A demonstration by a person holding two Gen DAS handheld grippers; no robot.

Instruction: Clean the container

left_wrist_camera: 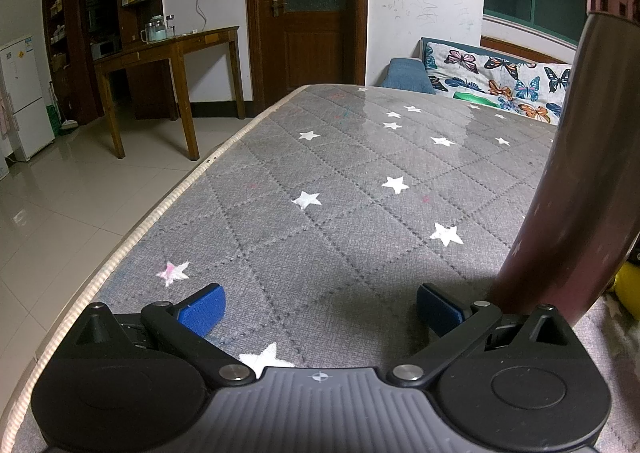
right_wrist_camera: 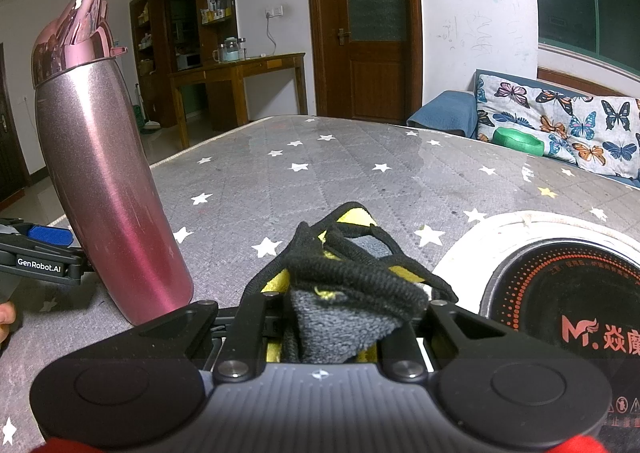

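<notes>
1. Grey quilted cloth with white stars covered the table, a wooden door and a butterfly-print cushion stood behind, and the action sat at the near edge.
2. Front and centre was the pink bottle, the container to be cleaned, standing upright on the cloth with its glossy pink lid on, which I'd read as the outside being the part to wipe.
3. Over came the left gripper, its blue pads spread wide with nothing between them. The bottle rose just beside its right finger rather than inside the gap, so it looked posted there to steady or seize the bottle.
4. On the other side, the right gripper was pinched down on a bunched black, grey and yellow cloth, and its fingertips were buried under the fabric. The wad stuck out forward, a ready wiping face.
5. Bottle and rag were near but apart, so no wiping contact showed.
6. An induction cooker sat to the right, clear of the bottle.
7. Next call, by my judgement: clamp the bottle, then sweep the rag across its side.
</notes>
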